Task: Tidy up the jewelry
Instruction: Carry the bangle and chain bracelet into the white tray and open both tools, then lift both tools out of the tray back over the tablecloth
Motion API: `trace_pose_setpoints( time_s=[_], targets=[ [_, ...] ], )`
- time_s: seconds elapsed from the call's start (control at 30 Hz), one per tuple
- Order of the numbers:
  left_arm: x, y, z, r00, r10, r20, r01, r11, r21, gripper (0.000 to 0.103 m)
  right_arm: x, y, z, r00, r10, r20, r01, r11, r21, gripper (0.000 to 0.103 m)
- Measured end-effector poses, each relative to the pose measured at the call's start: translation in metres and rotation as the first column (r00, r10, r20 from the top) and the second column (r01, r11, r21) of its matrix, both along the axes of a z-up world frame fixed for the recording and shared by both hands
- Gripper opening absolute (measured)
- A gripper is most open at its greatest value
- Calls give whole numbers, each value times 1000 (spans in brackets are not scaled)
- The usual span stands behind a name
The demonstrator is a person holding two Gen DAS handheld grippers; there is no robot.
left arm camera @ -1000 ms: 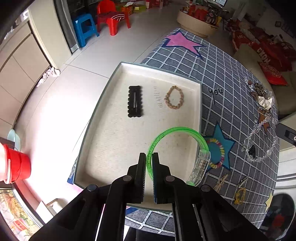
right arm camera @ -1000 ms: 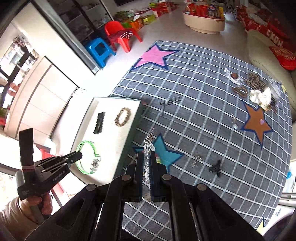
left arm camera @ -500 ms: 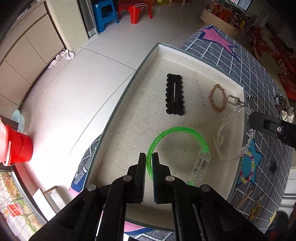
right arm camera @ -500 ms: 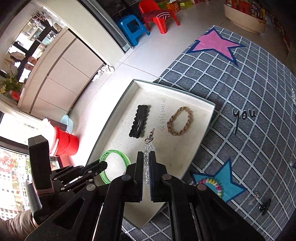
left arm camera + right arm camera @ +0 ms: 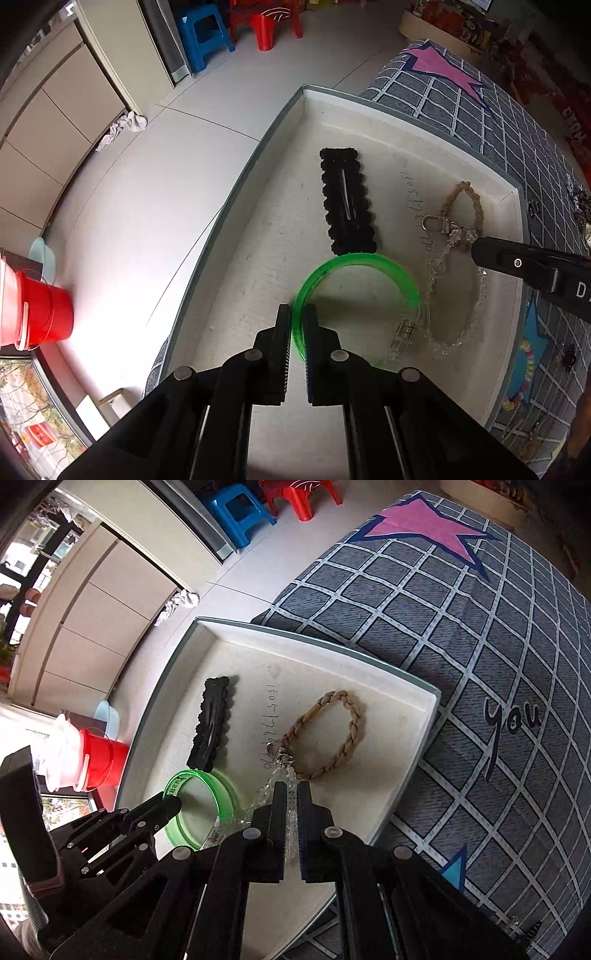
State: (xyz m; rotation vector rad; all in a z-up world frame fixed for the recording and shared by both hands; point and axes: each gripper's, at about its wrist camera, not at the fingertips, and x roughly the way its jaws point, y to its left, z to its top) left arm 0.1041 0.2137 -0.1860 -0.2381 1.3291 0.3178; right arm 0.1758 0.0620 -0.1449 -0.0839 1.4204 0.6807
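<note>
A white tray (image 5: 369, 107) lies on the star-patterned cloth. In it are a black scalloped hair clip (image 5: 347, 201), a tan braided bracelet (image 5: 476, 199) and a clear bead chain with a metal clasp (image 5: 436, 225). My left gripper (image 5: 297, 314) is shut on a green bangle (image 5: 354, 260), which hangs low over the tray floor. My right gripper (image 5: 291, 794) is shut on the clear bead chain (image 5: 280, 771), whose loop sags onto the tray beside the bangle (image 5: 218, 786). The braided bracelet (image 5: 347, 731) and hair clip (image 5: 210, 723) lie just beyond it.
A grey checked cloth (image 5: 480, 646) with pink and blue stars covers the table. More jewelry (image 5: 524, 358) lies on it to the tray's right. On the floor to the left stand a red bucket (image 5: 40, 314), a blue stool (image 5: 201, 29) and a red chair.
Both grippers have sunk toward the tray. The right one came over from the cloth to above the tray, and the bead chain now drapes onto the tray floor beside the green bangle.
</note>
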Motion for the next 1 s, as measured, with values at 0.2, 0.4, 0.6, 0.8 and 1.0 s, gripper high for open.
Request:
trace_pose_setpoints(
  time_s=[0.2, 0.4, 0.6, 0.8, 1.0],
  targets=[
    [6, -9, 1, 999, -45, -12, 46, 996, 77, 14, 9, -2, -14, 1000, -24, -18, 23, 999, -36, 6],
    [-2, -11, 6, 999, -38, -19, 39, 996, 81, 14, 9, 4, -16, 999, -21, -37, 19, 999, -36, 6],
    [-4, -20, 15, 997, -77, -14, 78, 993, 90, 40, 15, 1, -1, 999, -31, -40, 31, 1000, 1, 6],
    [-10, -26, 38, 995, -90, 39, 84, 987, 138, 103, 19, -11, 26, 998, -66, -11, 66, 997, 49, 54],
    [-17, -32, 53, 992, -109, 56, 99, 983, 152, 103, 18, -34, 50, 992, -125, 26, 123, 990, 70, 69]
  ],
)
